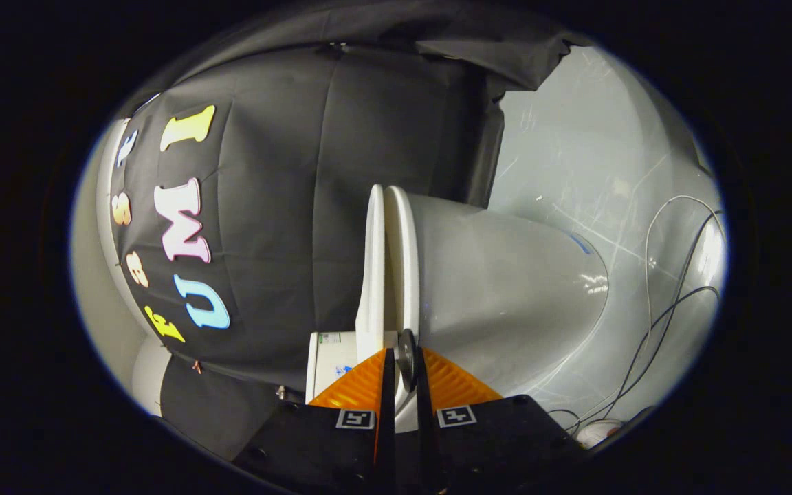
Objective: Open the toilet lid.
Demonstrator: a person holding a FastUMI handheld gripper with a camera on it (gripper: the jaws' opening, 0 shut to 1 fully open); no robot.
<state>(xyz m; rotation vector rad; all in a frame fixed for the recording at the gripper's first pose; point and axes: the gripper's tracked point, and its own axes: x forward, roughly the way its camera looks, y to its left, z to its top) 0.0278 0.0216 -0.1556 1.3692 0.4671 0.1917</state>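
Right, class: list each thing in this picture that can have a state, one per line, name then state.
toilet lid: closed down against the seat, not yet lifted.
toilet seat: down on the bowl, under the lid.
tongs: nearly shut, fingers close around a small dark disc at the seat's edge; full contact cannot be told.
cables: lying loose on the floor beyond the bowl.

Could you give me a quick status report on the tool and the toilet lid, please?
Tool nearly closed, fingers on a small dark disc at the toilet's front edge. Toilet lid raised off the seat. Cables on floor beyond, clear of the work.
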